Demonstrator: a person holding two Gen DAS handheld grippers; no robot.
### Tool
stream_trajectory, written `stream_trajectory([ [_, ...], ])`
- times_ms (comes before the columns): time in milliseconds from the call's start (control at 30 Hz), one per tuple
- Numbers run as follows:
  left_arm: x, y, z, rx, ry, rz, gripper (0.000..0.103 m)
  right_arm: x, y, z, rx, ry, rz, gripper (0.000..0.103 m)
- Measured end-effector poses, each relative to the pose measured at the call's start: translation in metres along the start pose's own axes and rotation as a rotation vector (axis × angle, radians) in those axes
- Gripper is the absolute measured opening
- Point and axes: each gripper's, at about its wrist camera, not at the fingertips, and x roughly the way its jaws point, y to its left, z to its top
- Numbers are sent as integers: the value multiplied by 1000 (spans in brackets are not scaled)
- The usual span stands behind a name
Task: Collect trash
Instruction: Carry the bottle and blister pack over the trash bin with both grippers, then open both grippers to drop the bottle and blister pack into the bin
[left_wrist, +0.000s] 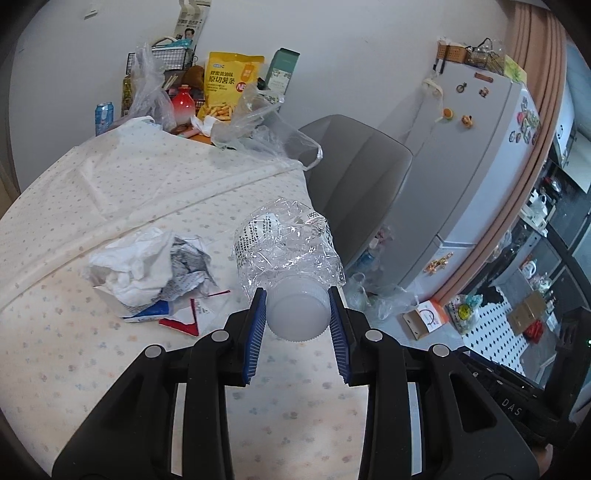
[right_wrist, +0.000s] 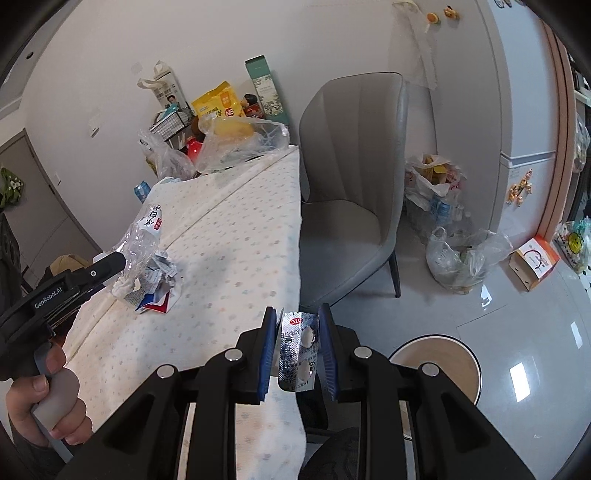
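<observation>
Clearly, in the left wrist view, our left gripper (left_wrist: 297, 308) has its blue pads narrowed onto the white cap of a crushed clear plastic bottle (left_wrist: 286, 247), the firmest part to pinch, carrying it over the dotted cream tablecloth (left_wrist: 110, 184). Crumpled white paper scraps (left_wrist: 147, 269) lie there, uncollected.

From the right wrist view, our right gripper (right_wrist: 297, 347) is nearly closed, clamping a flat silver pill blister pack (right_wrist: 297, 350) edgewise beyond the table edge, probably bound for the clear plastic trash bags (right_wrist: 461, 254) on the floor.
</observation>
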Motion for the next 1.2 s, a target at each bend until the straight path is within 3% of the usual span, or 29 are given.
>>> stream_trajectory([
  [333, 38, -54, -13, 80, 80, -32, 33, 6, -58, -9, 100, 8, -40, 24],
  [800, 93, -102, -34, 163, 185, -19, 33, 35, -127, -26, 209, 45, -49, 25],
  [867, 100, -106, -36, 170, 199, -16, 33, 38, -132, -26, 212, 48, -43, 30],
  [933, 106, -110, -38, 174, 210, -13, 33, 40, -138, -26, 219, 47, -51, 48],
  [1033, 112, -113, -40, 180, 221, -11, 33, 39, -144, -28, 224, 41, -43, 62],
  [1200, 118, -120, -48, 195, 242, -15, 33, 34, -152, -33, 239, 36, -43, 66],
])
